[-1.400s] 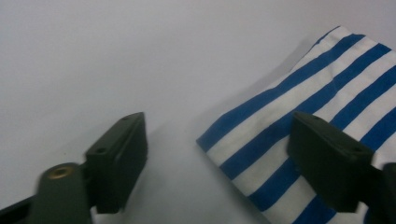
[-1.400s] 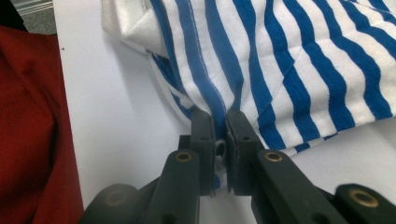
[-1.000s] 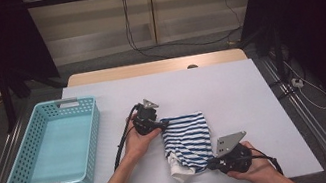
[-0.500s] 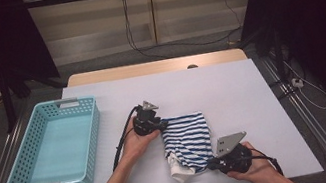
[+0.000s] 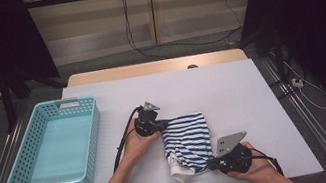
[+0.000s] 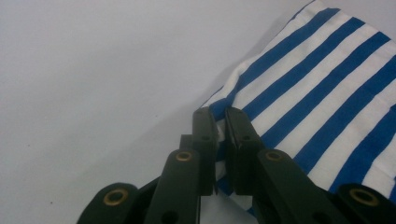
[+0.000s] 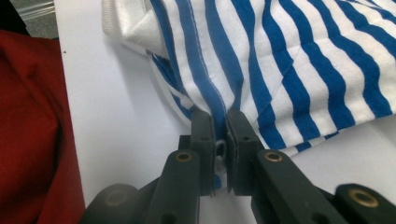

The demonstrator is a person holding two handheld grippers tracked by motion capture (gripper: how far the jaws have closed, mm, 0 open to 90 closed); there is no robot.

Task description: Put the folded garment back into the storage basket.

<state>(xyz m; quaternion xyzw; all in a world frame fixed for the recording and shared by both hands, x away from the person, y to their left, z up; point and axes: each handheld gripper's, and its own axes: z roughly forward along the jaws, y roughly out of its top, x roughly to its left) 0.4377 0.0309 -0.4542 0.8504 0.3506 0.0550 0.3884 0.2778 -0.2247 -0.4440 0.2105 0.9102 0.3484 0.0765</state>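
Observation:
A folded blue-and-white striped garment (image 5: 187,140) lies on the white table (image 5: 231,89). My left gripper (image 5: 163,125) sits at its upper left corner. Its jaws have just been closing and now pinch the corner of the striped garment (image 6: 303,88) between the pads, as the left gripper (image 6: 220,116) view shows. My right gripper (image 5: 210,164) is at the cloth's lower right edge, shut on a fold of the striped garment (image 7: 261,60); the right gripper (image 7: 221,120) has cloth squeezed between its jaws. White ribbed trim (image 5: 181,174) sticks out at the garment's near end.
A light blue plastic basket (image 5: 90,135) stands at the table's left side with nothing inside it. The table's near edge runs just behind my right hand (image 5: 257,174). Red cloth (image 7: 32,126) hangs beyond that edge in the right gripper view. Cables trail on the floor behind.
The left gripper's jaws have closed on the garment's upper left corner. Both hands and the garment stay where they were.

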